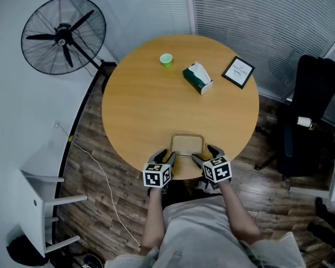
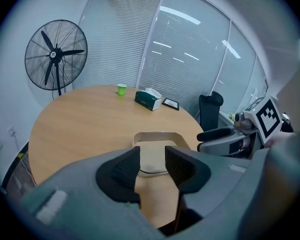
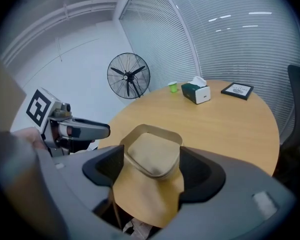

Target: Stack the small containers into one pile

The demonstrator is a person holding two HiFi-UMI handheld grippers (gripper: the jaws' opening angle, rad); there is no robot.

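Far to the left of the tan container [image 1: 187, 144], well off the desk [image 1: 139, 105], a black standing fan [image 1: 63, 35] stands on the floor. The left claw [image 2: 152, 160] hovers just beside the container's near left corner. Its jaws are partly open and hold nothing; the container's near rim shows through the gap, with neither pad pressing on it. Well beyond the container, toward the desk's far edge, sits a small green cup [image 1: 166, 60]. The container itself rests at the desk's near edge, between the two claws, open side up; a doubled line along its near rim shows in the left gripper view, though whether that is a second container nested inside cannot be told. Beyond it and slightly right lies a green tissue box [image 1: 198, 78]. The right claw [image 3: 152, 158] is at the container's near right corner with its jaws spread wide. The container lies between them, close to both pads, but no firm clamp shows. Farther right and beyond the container lies a framed picture [image 1: 238, 72]. Well to the container's right, off the desk, stands a black chair [image 1: 312, 110].
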